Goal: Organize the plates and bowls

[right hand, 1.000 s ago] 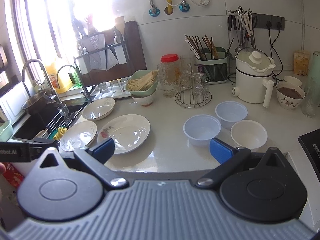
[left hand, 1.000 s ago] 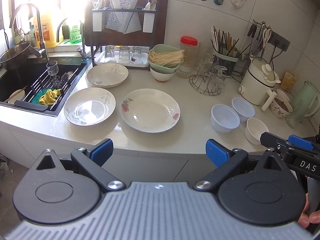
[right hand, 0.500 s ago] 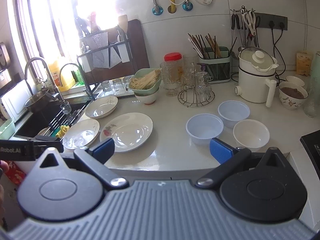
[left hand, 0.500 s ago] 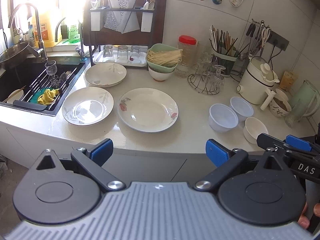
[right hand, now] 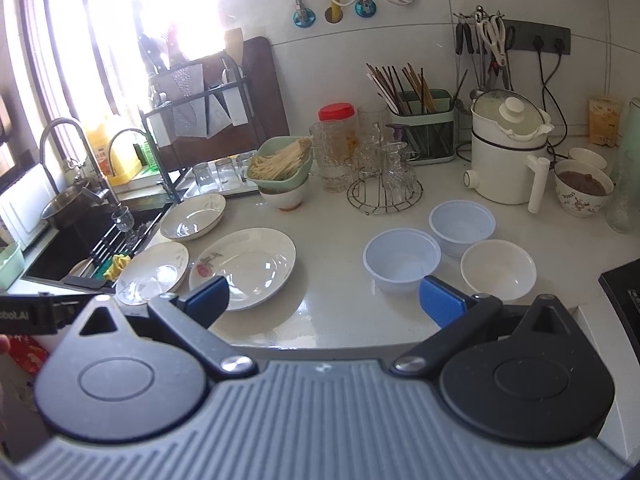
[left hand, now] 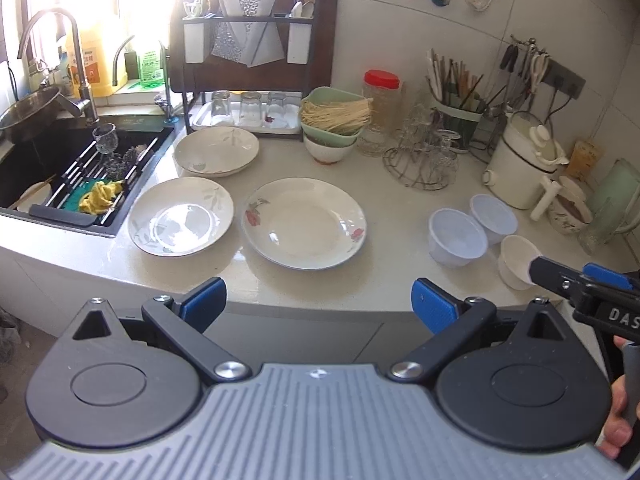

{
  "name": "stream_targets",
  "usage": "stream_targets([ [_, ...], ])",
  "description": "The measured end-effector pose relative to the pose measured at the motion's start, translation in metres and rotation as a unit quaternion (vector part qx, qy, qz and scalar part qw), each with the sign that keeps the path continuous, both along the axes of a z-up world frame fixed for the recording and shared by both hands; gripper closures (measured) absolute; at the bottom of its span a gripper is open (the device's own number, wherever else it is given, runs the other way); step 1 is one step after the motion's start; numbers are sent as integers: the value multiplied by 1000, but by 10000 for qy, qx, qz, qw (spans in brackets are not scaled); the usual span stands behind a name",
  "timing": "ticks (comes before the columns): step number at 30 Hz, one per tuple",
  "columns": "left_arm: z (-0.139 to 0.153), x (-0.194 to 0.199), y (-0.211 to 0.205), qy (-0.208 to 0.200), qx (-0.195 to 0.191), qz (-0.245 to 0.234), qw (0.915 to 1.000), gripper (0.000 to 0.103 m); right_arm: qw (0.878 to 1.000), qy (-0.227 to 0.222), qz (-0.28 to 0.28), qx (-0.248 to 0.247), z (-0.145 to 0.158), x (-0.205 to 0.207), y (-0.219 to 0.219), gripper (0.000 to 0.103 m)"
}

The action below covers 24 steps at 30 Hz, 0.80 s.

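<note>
Nothing stacked yet, by the look of it: three white ceramic plates (left hand: 304, 222) lie singly near the sink, three small plastic bowls (right hand: 402, 260) sit apart rightward, while left gripper (left hand: 318, 304) and right gripper (right hand: 324, 300) hover short of the counter, both spread wide, empty.

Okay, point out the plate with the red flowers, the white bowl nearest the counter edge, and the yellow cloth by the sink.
Red-flower plate (left hand: 304, 222), left wrist view, on its bare center.
White bowl (right hand: 498, 269), right wrist view, on its inside bottom.
Yellow cloth (left hand: 100, 197), left wrist view, on its crumpled middle.
</note>
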<state>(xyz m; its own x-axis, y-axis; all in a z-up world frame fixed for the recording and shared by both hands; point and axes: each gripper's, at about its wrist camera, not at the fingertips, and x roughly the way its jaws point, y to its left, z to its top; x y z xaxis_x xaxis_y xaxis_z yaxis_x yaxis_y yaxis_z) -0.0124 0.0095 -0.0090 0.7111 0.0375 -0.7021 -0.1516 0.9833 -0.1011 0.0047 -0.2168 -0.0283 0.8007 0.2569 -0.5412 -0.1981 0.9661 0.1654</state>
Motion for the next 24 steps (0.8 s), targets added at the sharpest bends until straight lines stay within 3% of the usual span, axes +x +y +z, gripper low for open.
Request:
stream_targets([
  [8, 10, 34, 25, -69, -75, -87, 9999, 2, 9999, 85, -108, 62, 3, 14, 7, 0],
  [10, 11, 40, 30, -113, -114, -96, 9998, 2, 9991, 266, 49, 342, 1, 21, 9, 0],
  [24, -9, 97, 77, 188, -175, -473, 9986, 2, 9978, 470, 99, 462, -5, 53, 60, 0],
])
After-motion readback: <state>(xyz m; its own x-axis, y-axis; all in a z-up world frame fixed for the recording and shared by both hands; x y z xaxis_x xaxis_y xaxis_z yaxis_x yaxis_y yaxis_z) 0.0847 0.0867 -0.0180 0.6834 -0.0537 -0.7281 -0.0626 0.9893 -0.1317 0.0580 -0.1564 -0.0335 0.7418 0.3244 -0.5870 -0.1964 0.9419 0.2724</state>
